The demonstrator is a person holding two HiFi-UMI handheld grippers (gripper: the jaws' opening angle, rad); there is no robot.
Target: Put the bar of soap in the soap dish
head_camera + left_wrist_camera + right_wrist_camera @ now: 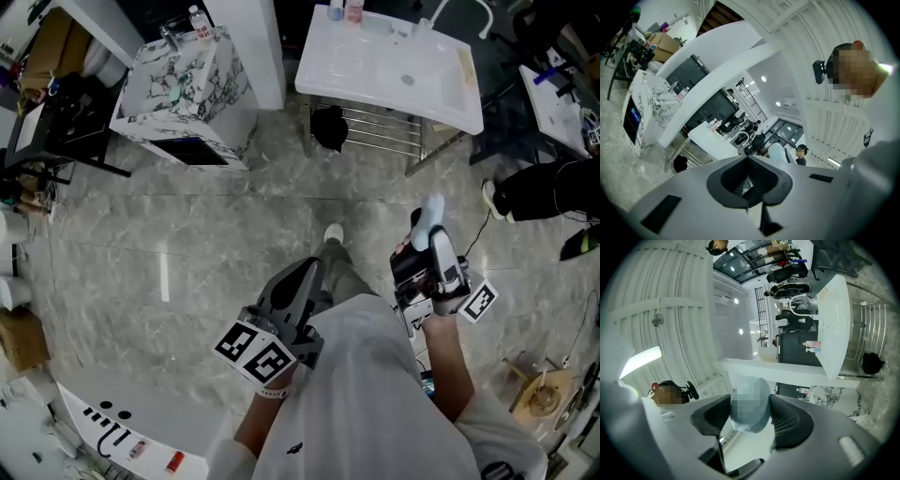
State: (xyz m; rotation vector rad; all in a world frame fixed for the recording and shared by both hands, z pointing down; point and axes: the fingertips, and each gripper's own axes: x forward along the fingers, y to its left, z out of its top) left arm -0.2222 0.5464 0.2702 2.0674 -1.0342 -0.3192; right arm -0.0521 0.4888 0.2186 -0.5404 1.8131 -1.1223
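My right gripper is shut on a pale blue, rounded bar of soap, carried above the floor and pointing toward the white washbasin. In the right gripper view the bar of soap sits between both pads of that gripper. A small pale dish-like thing lies on the basin's back edge beside two bottles; I cannot tell if it is the soap dish. My left gripper is shut and holds nothing; its jaws meet in the left gripper view.
A marble-patterned washstand stands at the far left. Under the white basin are a metal rack and a black object. Another person's dark legs are at the right. A white counter lies near left.
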